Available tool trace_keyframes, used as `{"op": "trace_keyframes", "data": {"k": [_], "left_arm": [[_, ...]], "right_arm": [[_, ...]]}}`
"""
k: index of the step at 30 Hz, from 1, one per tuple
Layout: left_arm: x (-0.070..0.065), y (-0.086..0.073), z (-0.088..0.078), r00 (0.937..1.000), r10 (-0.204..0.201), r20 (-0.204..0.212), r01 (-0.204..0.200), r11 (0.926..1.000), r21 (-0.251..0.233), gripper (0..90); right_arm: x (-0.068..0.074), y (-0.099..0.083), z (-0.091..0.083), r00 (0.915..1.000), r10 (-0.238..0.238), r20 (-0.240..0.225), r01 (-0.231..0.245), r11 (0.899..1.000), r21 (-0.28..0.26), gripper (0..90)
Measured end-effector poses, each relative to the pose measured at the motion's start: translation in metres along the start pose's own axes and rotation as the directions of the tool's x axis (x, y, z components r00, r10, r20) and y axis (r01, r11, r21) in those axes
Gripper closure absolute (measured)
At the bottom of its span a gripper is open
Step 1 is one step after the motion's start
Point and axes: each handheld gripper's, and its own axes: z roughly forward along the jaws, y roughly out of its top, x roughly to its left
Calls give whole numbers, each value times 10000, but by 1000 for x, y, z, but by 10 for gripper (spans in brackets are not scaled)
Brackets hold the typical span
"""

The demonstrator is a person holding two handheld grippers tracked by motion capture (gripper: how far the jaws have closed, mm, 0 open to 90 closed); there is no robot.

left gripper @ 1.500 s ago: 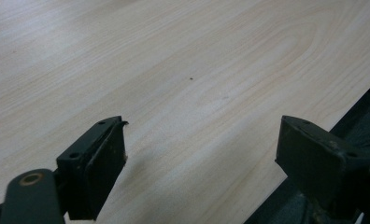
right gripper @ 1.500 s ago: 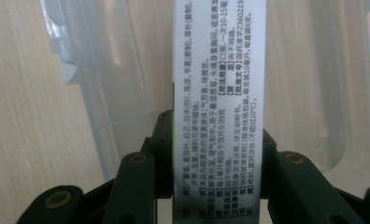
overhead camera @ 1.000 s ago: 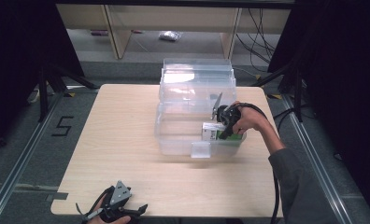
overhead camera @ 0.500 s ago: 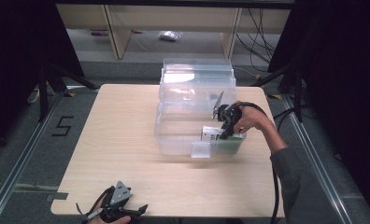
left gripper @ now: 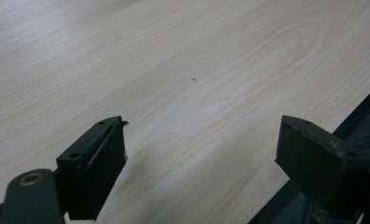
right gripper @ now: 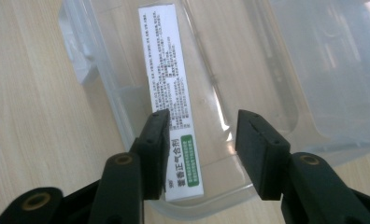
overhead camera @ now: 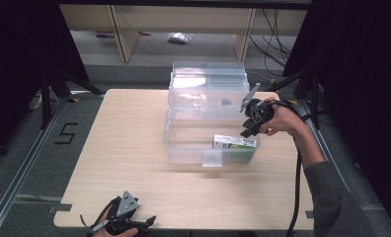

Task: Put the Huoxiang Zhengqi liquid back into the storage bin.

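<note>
Right gripper (overhead camera: 246, 129) hangs over the right end of the clear plastic bin (overhead camera: 183, 148), jaws spread and empty. The white-and-green box (right gripper: 171, 93) lies flat on the bin floor against the near wall, just below the jaws and apart from them. Looks like the release step: box placed, claw let go. Next move likely calls for lifting straight out without clipping the bin wall or nudging the box; the bin's open lid (overhead camera: 208, 81) stands behind and might want closing after.

Left gripper (overhead camera: 129, 222) rests low at the near-left edge of the table (overhead camera: 124, 148), jaws wide apart, nothing between them, well away from the bin.

Surface is pale wood-grain laminate, bare apart from the bin. Room: grey floor with a "5" mark (overhead camera: 65, 133) left of the table, black curtains either side, wooden shelving (overhead camera: 119, 29) at the back, cables (overhead camera: 277, 34) hanging far right.
</note>
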Motion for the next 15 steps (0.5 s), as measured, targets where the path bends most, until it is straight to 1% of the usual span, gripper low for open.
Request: {"op": "trace_keyframes", "data": {"k": [1, 2, 3, 4, 5, 6, 7, 9, 10, 12, 13, 14, 15], "left_arm": [[0, 0, 0, 10000, 25, -3, -25, 10000, 12, 153], [-1, 0, 0, 9998, -167, 106, 168, 9997, -153, 153], [-1, 0, 0, 9999, -135, 109, 136, 9998, -130, 153], [-1, 0, 0, 9999, -135, 109, 136, 9998, -130, 153], [-1, 0, 0, 9999, -134, 105, 135, 9998, -129, 153], [0, 0, 0, 9998, -114, 137, 115, 9999, -92, 153], [0, 0, 0, 9999, -110, 123, 111, 9999, -99, 153], [0, 0, 0, 9999, -131, 106, 132, 9998, -132, 153], [0, 0, 0, 9999, -131, 106, 132, 9998, -132, 153], [0, 0, -1, 9999, -102, 115, 104, 9999, -117, 153], [0, 0, 0, 9999, -142, 99, 144, 9997, -211, 153], [0, 0, 0, 9998, -176, 22, 176, 9996, -235, 153], [0, 0, 0, 9998, -178, 89, 180, 9995, -252, 153]], "right_arm": [[1, -1, -2, 10000, 51, 23, -51, 10000, -55, 544], [2, -2, -4, 9998, 177, 129, -175, 9998, -109, 542], [4, -3, -6, 9988, 463, 178, -460, 9988, -166, 532], [6, -5, -7, 9987, 478, 190, -472, 9984, -314, 526], [6, -5, -7, 9987, 478, 190, -472, 9984, -314, 526], [8, -6, -10, 9975, 612, 363, -593, 9970, -505, 496], [9, -7, -11, 9972, 664, 346, -646, 9966, -503, 485], [11, -7, -14, 9948, 851, 557, -811, 9942, -709, 480], [11, -7, -14, 9948, 851, 557, -811, 9942, -709, 480], [12, -8, -18, 9925, 1087, 552, -1027, 9894, -1023, 453], [13, -8, -21, 9890, 1356, 593, -1259, 9816, -1437, 437], [14, -8, -22, 9865, 1511, 638, -1399, 9782, -1532, 433], [16, -8, -23, 9850, 1599, 651, -1479, 9761, -1590, 424]]}}
